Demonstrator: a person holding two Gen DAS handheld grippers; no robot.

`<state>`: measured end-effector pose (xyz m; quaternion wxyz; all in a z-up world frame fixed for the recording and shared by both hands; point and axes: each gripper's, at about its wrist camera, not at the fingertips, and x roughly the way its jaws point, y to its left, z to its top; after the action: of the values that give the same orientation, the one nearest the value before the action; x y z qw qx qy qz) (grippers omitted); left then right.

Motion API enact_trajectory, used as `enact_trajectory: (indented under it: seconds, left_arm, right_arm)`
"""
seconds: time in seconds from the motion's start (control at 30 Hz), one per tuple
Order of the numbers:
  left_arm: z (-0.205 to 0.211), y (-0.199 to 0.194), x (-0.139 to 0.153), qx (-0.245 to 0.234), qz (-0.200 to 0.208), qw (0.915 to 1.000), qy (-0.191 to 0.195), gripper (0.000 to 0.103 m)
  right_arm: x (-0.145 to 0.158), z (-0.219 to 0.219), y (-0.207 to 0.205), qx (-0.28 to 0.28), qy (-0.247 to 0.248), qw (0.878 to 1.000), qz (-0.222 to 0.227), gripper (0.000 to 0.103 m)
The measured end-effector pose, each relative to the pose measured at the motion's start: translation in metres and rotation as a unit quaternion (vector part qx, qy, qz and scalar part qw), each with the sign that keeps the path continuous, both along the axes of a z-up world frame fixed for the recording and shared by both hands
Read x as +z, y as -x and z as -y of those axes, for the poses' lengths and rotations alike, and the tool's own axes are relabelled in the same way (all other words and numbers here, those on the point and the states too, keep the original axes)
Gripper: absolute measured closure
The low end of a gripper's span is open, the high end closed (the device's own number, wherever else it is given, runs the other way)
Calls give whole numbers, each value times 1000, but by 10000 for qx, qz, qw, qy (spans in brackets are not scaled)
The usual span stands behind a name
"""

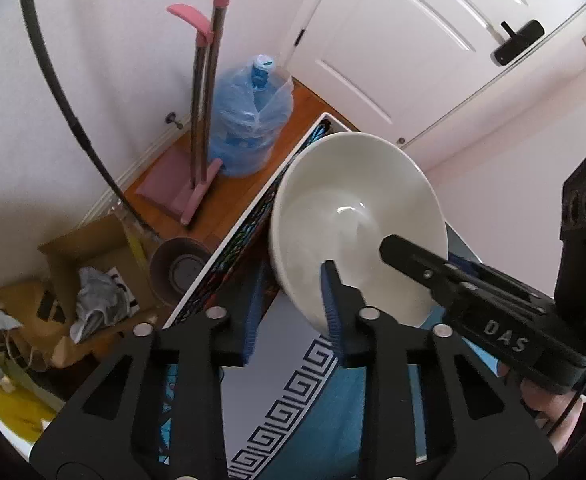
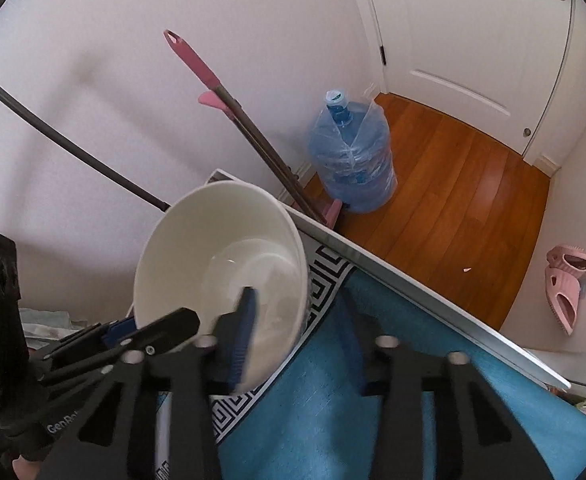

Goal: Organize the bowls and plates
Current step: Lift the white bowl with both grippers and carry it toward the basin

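— Bowl point(image 1: 357, 216), where does it sit?
— White and empty, tipped on edge above the blue cloth with the key-pattern border point(image 2: 325, 280) on the tabletop point(image 2: 413, 276), close to its far edge.
— What has hold of it?
— Both claws. The left claw point(image 1: 293, 308) is clamped on the rim nearest it, one blue pad point(image 1: 331, 304) inside the bowl and the other outside. The right claw point(image 2: 297, 336) pinches the opposite rim the same way.
— No earlier picture, so nothing on motion?
— Right. Beyond the tabletop, a wrapped water jug point(image 2: 353, 160) and a pink-handled mop point(image 1: 209, 92) stand on the wooden floor point(image 2: 453, 184) beside the white door point(image 1: 413, 40).
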<state>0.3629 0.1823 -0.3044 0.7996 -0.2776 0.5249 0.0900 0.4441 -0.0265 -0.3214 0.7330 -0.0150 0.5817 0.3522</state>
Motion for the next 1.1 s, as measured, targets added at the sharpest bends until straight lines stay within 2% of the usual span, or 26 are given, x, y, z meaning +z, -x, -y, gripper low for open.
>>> enact_trajectory:
  seconds: [0.03,0.07,0.6,0.83,1.1]
  left_arm:
    - [2,-2,0,-17,-15,10000,-75,80]
    - [3,-3,0,-35,-18,9999,-143,80]
    - [18,5,16,-296,103,9984,-461,81]
    - [43,20,54,-550,421,9956,-637,81]
    - [91,60,113,-808,831,9899,-813,81]
  right_arm:
    - [-1,-1,0,8,3,10000,-12,81]
    - [-3,-2,0,30,-7,10000,-38,84]
    - [6,10,16,-111,-89,9997,180,84]
    - [33,38,33,-418,-241,9981,394,84]
    - [93,92,73,-765,-533,9928,754,84]
